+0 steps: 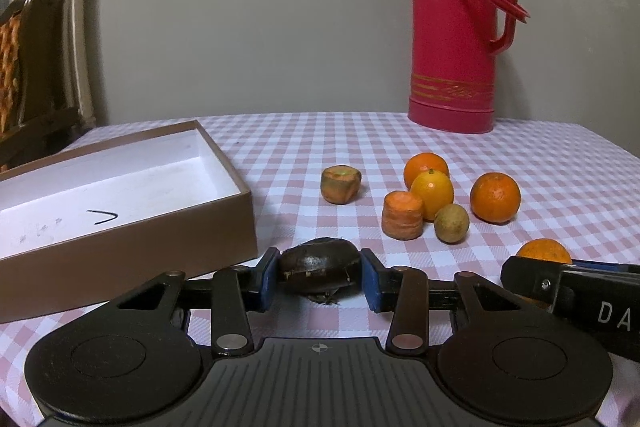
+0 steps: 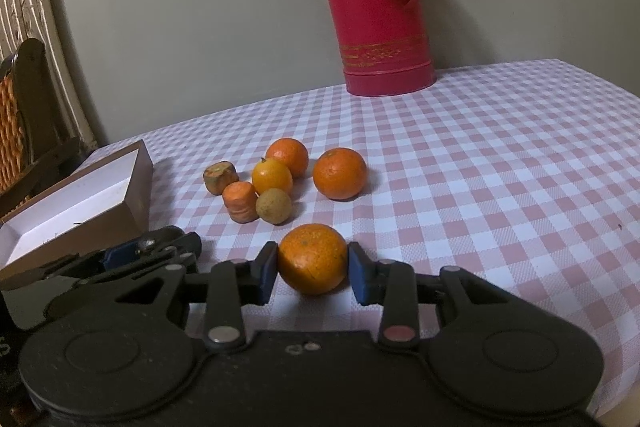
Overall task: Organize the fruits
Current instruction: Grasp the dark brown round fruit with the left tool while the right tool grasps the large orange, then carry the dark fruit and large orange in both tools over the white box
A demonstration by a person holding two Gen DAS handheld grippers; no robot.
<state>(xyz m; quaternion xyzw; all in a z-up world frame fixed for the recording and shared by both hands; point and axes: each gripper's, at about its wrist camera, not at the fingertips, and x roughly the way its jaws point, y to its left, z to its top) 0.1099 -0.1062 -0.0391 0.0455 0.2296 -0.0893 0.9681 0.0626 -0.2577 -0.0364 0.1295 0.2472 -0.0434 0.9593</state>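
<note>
My left gripper (image 1: 320, 277) is shut on a dark brown fruit (image 1: 318, 263) low over the checked tablecloth, beside the open cardboard box (image 1: 132, 227). My right gripper (image 2: 313, 267) is shut on an orange (image 2: 313, 259) close to the cloth; that orange also shows in the left wrist view (image 1: 544, 250). Behind lie two oranges (image 2: 339, 173) (image 2: 288, 155), a yellow citrus (image 2: 272, 177), a small tan fruit (image 2: 274, 206), a carrot chunk (image 2: 240, 202) and a greenish carrot end (image 2: 220, 177).
A tall red thermos (image 1: 456, 27) stands at the back of the table near the wall. A dark wooden chair (image 1: 28, 67) stands off the table's left edge. The box (image 2: 80, 211) lies at the left; its white inside holds nothing visible.
</note>
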